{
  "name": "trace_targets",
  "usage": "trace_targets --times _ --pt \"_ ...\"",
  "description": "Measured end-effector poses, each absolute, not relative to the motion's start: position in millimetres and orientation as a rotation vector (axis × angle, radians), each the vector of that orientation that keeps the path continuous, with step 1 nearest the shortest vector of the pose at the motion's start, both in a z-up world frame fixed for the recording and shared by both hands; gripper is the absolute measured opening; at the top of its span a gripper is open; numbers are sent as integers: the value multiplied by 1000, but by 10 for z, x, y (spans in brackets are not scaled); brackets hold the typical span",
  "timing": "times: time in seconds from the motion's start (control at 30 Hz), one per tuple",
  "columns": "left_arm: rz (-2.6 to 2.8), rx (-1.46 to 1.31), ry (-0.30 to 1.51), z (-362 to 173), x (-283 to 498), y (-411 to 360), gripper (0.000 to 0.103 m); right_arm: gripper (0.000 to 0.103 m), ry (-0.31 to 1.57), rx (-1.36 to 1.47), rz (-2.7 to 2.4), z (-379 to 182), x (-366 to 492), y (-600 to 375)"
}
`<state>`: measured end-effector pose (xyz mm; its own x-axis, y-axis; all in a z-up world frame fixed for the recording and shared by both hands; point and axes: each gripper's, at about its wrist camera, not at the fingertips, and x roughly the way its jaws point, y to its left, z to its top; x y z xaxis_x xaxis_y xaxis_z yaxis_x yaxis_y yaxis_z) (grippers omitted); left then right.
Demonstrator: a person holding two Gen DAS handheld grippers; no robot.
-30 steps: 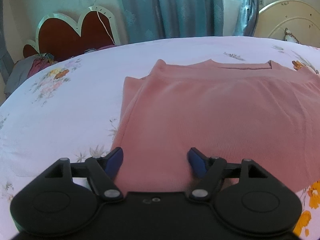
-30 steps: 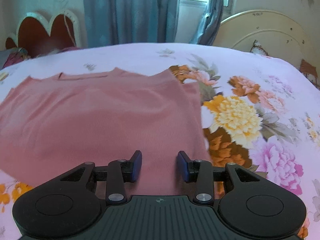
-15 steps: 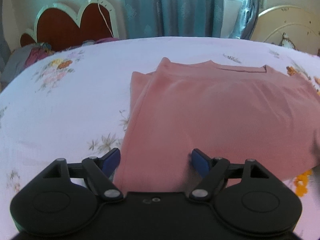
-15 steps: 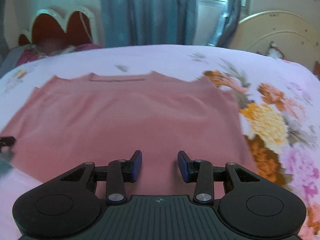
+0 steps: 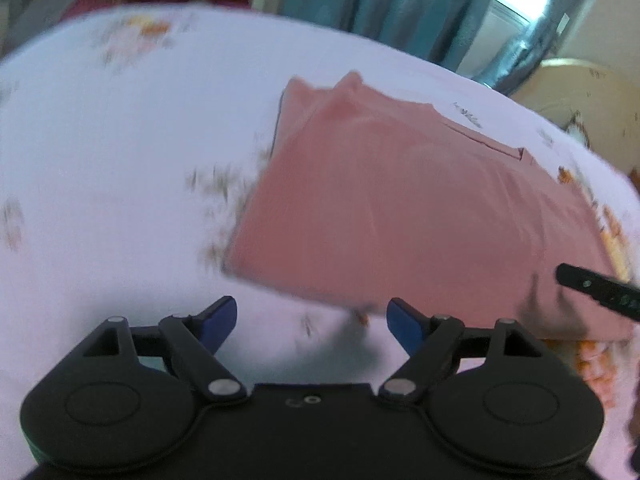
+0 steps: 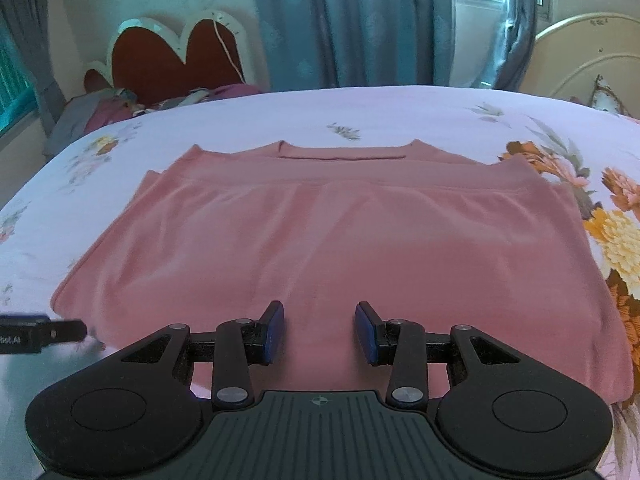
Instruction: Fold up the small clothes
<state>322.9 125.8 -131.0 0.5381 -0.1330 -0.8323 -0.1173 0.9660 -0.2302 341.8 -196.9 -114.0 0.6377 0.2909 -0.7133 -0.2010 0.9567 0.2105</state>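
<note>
One pink shirt [image 6: 320,240] lay flat on a bed [image 6: 300,112], folded in half so that its hem band sat just short of the neckline at the far edge. The bed's sheet was white with a flower print, the largest blooms at the right.

At the far left, past the bed, stood a red heart-shaped board [image 6: 176,56] with a pile of clothes [image 6: 100,112] at its foot. Blue curtains [image 6: 352,20] hung behind the middle of the scene, and a cream headboard [image 6: 588,56] curved up at the far right.

The left gripper [image 5: 310,318] hung over bare sheet beside the shirt's near left corner. Its jaws were wide and opening, with nothing between them; the corner of the shirt lay just past the right fingertip, apart from it. That view was blurred. In the right wrist view, one left finger [image 6: 40,332] showed at the left edge, just beside the same corner.

The right gripper [image 6: 319,330] hovered over the near middle of the shirt, its jaws at a middling gap and holding nothing, pink cloth showing below between the blue pads [image 6: 274,332]. One right finger [image 5: 596,288] poked in over the shirt's near right part in the left wrist view.
</note>
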Motion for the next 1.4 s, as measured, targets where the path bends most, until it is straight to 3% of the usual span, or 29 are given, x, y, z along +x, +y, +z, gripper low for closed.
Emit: trace_targets --times 0.2,0.3,0.53,0.63,0.83,0.97,1.4 --pt "-41 -488 995 -1441 3115 1363 82 40 821 125 288 -1115 3445 -1917" --pt "-54 -587 951 -1512 3205 1380 90 40 819 126 284 -1138 3519 -1882" --pt "-97 -762 798 -1691 3551 1384 87 39 778 88 272 -1120 3716 -1788" --pt "-97 -818 746 -1754 3695 1416 80 39 762 42 268 -1154 3823 -1711" --pt "-77 -863 681 -1860 3917 1436 50 39 755 53 217 -1258 4096 -1686" --pt "-39 -896 680 -1965 3956 1474 14 39 787 -33 222 -1528 4144 -1570" --pt "-6 -871 622 -1826 3832 1457 11 39 771 -107 220 -1528 4123 -1492"
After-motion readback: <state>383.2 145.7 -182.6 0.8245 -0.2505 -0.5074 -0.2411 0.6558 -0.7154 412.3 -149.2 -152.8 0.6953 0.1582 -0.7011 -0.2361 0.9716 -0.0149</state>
